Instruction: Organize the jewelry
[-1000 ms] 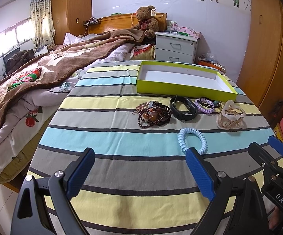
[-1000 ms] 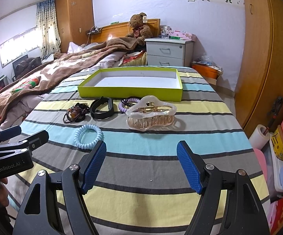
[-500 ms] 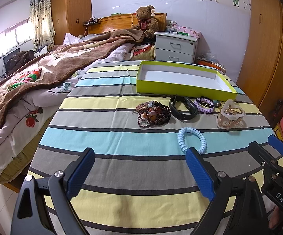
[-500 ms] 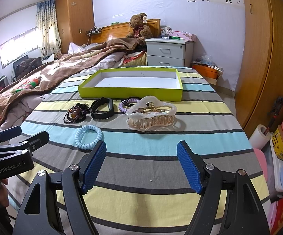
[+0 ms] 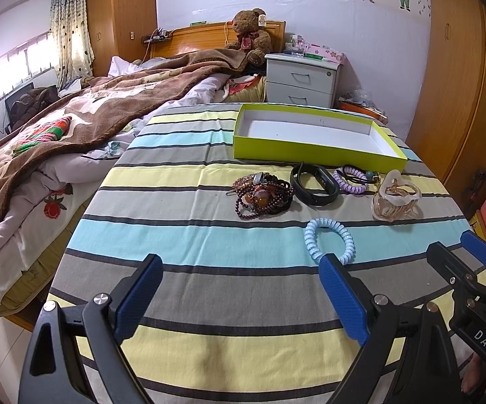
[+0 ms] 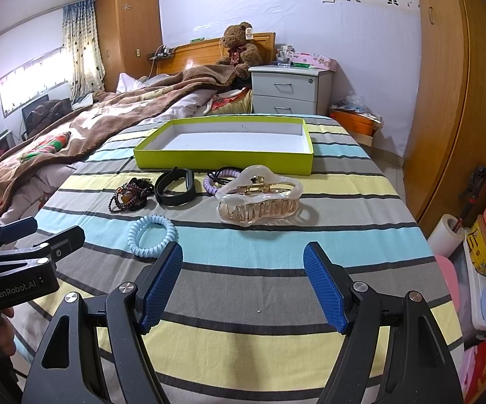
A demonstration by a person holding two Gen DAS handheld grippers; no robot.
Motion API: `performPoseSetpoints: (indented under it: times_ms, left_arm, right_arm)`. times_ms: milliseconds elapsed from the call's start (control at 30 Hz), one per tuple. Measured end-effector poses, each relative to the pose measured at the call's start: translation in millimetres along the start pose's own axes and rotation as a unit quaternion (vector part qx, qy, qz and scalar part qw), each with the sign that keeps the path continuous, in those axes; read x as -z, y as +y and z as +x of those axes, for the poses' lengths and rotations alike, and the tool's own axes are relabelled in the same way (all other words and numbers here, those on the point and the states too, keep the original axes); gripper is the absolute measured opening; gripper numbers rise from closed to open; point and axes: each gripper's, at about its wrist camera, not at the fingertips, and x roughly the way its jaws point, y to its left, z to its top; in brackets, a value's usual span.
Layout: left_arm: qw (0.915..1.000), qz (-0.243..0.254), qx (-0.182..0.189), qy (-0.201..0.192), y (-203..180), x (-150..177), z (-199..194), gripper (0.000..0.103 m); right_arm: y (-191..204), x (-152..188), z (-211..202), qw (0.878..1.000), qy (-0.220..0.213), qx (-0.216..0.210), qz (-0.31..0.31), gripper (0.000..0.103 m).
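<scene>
A lime green box lid (image 5: 317, 153) (image 6: 222, 160) with a white inside lies empty on the striped table. In front of it lie brown bead bracelets (image 5: 263, 198) (image 6: 130, 197), a black wristband (image 5: 313, 185) (image 6: 174, 187), a purple coil tie (image 5: 350, 178) (image 6: 211, 181), a clear hair claw (image 5: 396, 198) (image 6: 259, 198) and a light blue coil tie (image 5: 328, 239) (image 6: 152, 235). My left gripper (image 5: 239, 293) is open and empty, near the blue tie. My right gripper (image 6: 243, 286) is open and empty, short of the hair claw.
A bed with a brown blanket (image 5: 74, 124) stands left of the table. A white nightstand (image 5: 300, 80) and a teddy bear (image 5: 249, 37) are behind. Wooden wardrobes (image 6: 451, 84) line the right wall, with boxes and a paper roll (image 6: 448, 235) on the floor.
</scene>
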Motion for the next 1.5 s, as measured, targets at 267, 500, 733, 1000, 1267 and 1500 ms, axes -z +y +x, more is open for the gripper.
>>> performPoseSetpoints:
  times_ms: [267, 500, 733, 1000, 1267, 1500]
  left_arm:
    - [1.0000, 0.002, 0.000, 0.001, 0.8, 1.7, -0.8, 0.095]
    - [1.0000, 0.002, 0.002, 0.003, 1.3, 1.5, -0.5, 0.095]
    - [0.9991, 0.002, 0.031, 0.029, -0.3, -5.8, 9.0, 0.095]
    - [0.9968, 0.014, 0.057, 0.054, -10.0, -15.8, 26.7, 0.095]
    - [0.9910, 0.028, 0.096, 0.089, -16.8, -22.8, 46.8, 0.093]
    - [0.9878, 0.035, 0.096, 0.118, -22.9, -26.1, 62.2, 0.086]
  right_arm:
    - [-0.8, -1.0, 0.2, 1.000, 0.000, -0.001, 0.003, 0.074]
    - [-5.3, -3.5, 3.6, 1.000, 0.004, 0.001, 0.006, 0.074]
    - [-21.5, -13.5, 9.3, 1.000, 0.004, 0.016, 0.021, 0.074]
    - [-45.0, -40.6, 21.3, 0.999, -0.002, 0.030, 0.028, 0.074]
    - [-63.7, -65.4, 70.4, 0.996, 0.065, -0.057, -0.039, 0.075]
    - [-64.6, -81.6, 106.5, 0.986, 0.107, -0.088, -0.089, 0.074]
